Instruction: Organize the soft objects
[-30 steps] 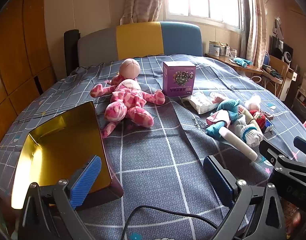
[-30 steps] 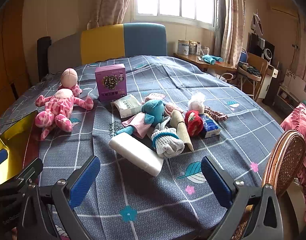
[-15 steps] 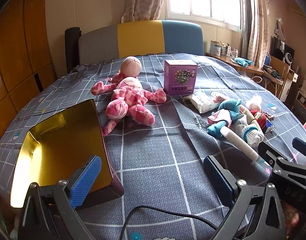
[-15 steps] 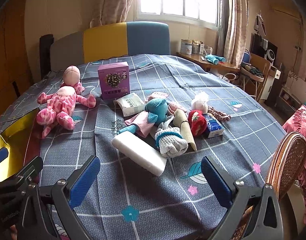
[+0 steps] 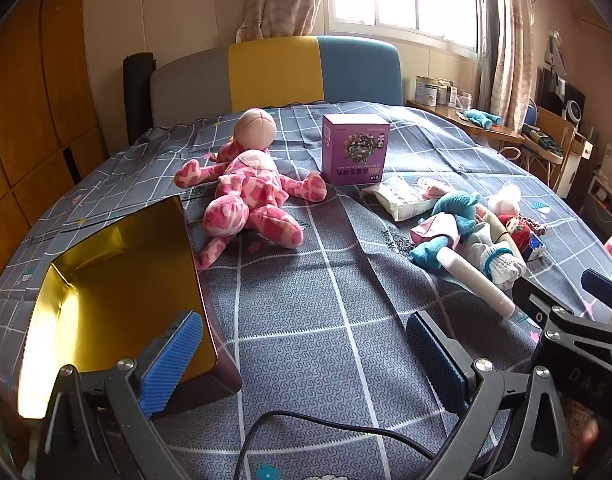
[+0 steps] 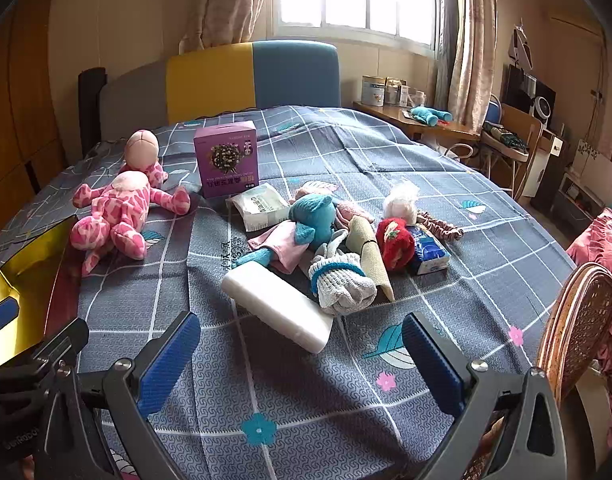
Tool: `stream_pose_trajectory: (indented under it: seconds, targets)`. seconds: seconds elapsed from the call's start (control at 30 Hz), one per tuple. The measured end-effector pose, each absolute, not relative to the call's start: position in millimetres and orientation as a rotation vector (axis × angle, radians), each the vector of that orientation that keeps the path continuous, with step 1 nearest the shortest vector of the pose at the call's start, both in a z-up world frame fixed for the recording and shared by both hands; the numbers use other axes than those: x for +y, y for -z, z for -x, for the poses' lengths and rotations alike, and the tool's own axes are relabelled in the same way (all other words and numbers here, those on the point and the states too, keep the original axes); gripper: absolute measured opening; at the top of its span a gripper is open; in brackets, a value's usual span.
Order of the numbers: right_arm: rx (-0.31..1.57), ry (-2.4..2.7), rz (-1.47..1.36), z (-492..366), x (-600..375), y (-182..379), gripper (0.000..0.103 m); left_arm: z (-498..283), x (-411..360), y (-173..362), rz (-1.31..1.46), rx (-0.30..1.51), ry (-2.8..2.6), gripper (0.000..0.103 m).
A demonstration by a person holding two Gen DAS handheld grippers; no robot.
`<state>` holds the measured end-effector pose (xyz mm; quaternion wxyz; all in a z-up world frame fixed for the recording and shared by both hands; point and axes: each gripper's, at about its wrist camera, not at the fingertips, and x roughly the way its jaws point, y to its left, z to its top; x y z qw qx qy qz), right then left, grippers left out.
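A pink spotted plush doll [image 5: 250,192] [image 6: 122,208] lies on the grey checked bedspread [image 5: 325,288]. To its right is a heap of soft things: a teal plush in pink [image 6: 302,224] [image 5: 449,220], a white rolled sock with a blue band [image 6: 341,284], a red knitted piece [image 6: 393,240], a white fluffy ball [image 6: 401,196] and a white foam block [image 6: 278,308] [image 5: 477,280]. A gold-lined open box [image 5: 114,284] [image 6: 26,280] stands at the left. My left gripper [image 5: 302,352] is open beside the box. My right gripper [image 6: 302,356] is open in front of the foam block. Both are empty.
A purple carton [image 5: 353,148] [image 6: 228,158] stands behind the toys, with a white packet [image 6: 258,206] and a blue tissue pack [image 6: 429,250] near the heap. A wicker chair back [image 6: 577,320] is at the right bed edge. A black cable [image 5: 325,432] trails under the left gripper.
Both views have shifted a little, so the toys sit slightly lower and nearer. Nothing on the bed has moved and both grippers stay open.
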<state>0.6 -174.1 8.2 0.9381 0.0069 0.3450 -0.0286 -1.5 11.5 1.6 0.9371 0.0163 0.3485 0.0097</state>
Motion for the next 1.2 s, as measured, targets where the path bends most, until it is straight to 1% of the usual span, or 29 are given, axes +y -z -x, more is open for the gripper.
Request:
stream_pose_trajectory:
  seconds: [0.23, 0.4, 0.63, 0.8, 0.9, 0.97, 1.03, 1.1, 1.13, 1.17, 1.2]
  targets:
    - [0.707, 0.073, -0.026, -6, -187, -9, 0.103, -1, 7, -1, -0.039, 0.726, 0.005, 0.103]
    - [0.704, 0.091, -0.033, -11, -206, -14, 0.103, -8, 8, -7, 0.009, 0.743, 0.113, 0.103]
    - [0.742, 0.123, -0.020, -18, -254, -26, 0.103, -51, 1, -11, 0.111, 0.895, 0.204, 0.103]
    - [0.730, 0.160, -0.016, -19, -282, -36, 0.103, -68, -19, -12, 0.106, 0.918, 0.248, 0.103]
    - [0.738, 0.171, -0.014, -21, -290, -34, 0.103, -78, -34, -8, 0.105, 0.952, 0.305, 0.098]
    - [0.749, 0.171, -0.016, -22, -293, -30, 0.103, -86, -44, -3, 0.112, 0.979, 0.336, 0.087]
    - [0.759, 0.164, -0.031, -22, -295, -25, 0.103, -91, -53, 2, 0.127, 1.002, 0.364, 0.083]
    - [0.766, 0.154, -0.039, -23, -296, -21, 0.103, -97, -63, 10, 0.137, 1.019, 0.378, 0.077]
    - [0.770, 0.151, -0.040, -23, -295, -20, 0.103, -100, -67, 15, 0.150, 1.033, 0.386, 0.070]
    - [0.765, 0.145, -0.041, -23, -296, -20, 0.103, -102, -70, 19, 0.164, 1.047, 0.391, 0.066]
    - [0.757, 0.138, -0.043, -23, -296, -21, 0.103, -106, -73, 24, 0.185, 1.062, 0.393, 0.065]
